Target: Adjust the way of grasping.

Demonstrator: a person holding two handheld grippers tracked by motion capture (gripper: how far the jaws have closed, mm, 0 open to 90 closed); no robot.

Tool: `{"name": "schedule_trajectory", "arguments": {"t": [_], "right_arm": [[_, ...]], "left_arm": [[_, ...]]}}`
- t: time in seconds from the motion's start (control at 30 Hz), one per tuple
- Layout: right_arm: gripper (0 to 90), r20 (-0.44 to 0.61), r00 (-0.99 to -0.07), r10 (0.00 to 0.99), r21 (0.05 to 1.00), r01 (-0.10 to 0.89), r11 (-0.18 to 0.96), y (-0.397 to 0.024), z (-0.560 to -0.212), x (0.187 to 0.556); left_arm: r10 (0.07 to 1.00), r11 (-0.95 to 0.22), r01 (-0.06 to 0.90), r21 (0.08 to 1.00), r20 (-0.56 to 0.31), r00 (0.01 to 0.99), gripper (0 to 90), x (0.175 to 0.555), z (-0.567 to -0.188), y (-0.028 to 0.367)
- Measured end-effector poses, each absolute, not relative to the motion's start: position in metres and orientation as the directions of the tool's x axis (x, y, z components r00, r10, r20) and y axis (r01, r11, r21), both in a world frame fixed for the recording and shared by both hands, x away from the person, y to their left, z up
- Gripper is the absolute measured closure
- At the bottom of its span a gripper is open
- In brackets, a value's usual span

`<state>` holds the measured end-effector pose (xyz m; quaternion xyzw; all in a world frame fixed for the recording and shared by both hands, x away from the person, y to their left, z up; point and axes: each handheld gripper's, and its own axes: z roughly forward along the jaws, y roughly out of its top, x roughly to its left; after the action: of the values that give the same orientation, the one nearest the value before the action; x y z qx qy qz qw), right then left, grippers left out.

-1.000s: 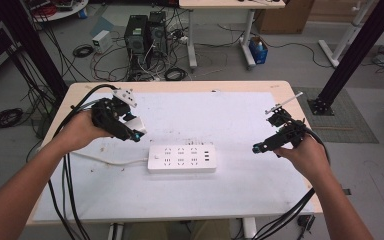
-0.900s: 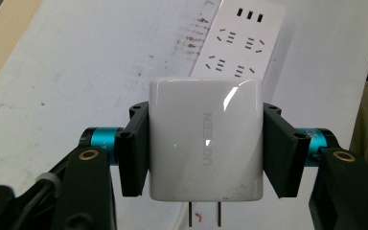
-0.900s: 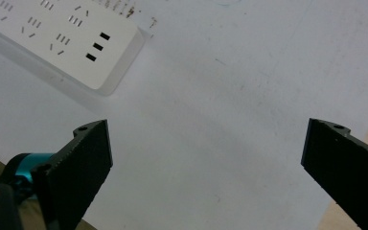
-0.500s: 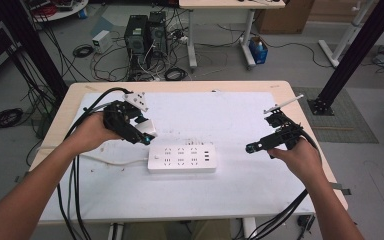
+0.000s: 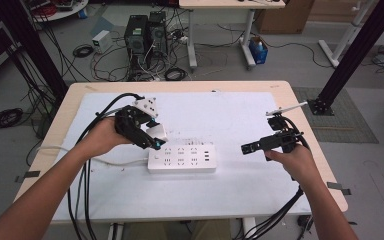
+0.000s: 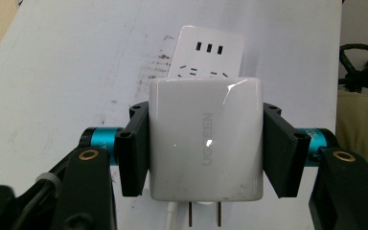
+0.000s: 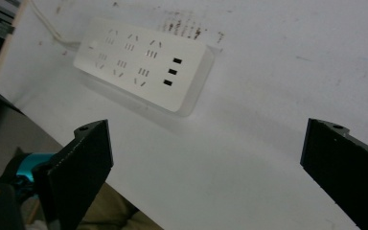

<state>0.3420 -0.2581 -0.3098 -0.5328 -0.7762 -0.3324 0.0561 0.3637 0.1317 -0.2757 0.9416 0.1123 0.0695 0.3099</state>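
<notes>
While clamped flat-sided between the left gripper (image 6: 206, 143) pads at frame centre, charger (image 6: 205, 143) looks light, rigid, glossy, likely slippery; best held by those side faces. Reads "UGREEN". Beyond, upper centre, power strip (image 6: 210, 52). Right gripper (image 7: 206, 158) spread, empty.

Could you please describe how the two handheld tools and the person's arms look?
Each tool, left and right, has a black body, two flat black rectangular jaws and turquoise metal cylinders beside them, with brass-coloured screws. The left one carries a grey three-cornered plate on top. Thick black cables trail from both toward the person. The forearms are bare, with no sleeves visible.
</notes>
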Motion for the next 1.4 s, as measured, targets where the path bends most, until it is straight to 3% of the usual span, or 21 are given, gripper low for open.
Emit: {"name": "schedule_trajectory", "arguments": {"t": [0.73,1.4], "right_arm": [[3.6,0.714,-0.336,0.614,0.385,0.921,0.057,-0.245,-0.314,0.342],[3.8,0.825,-0.263,0.5,0.292,0.956,0.021,-0.224,-0.316,0.345]], "left_arm": [[0.153,-0.739,0.09,0.668,0.036,0.988,42.6,0.36,-0.287,0.096],[0.088,-0.698,0.032,0.716,0.042,0.995,42.6,0.353,-0.288,0.053]]}}
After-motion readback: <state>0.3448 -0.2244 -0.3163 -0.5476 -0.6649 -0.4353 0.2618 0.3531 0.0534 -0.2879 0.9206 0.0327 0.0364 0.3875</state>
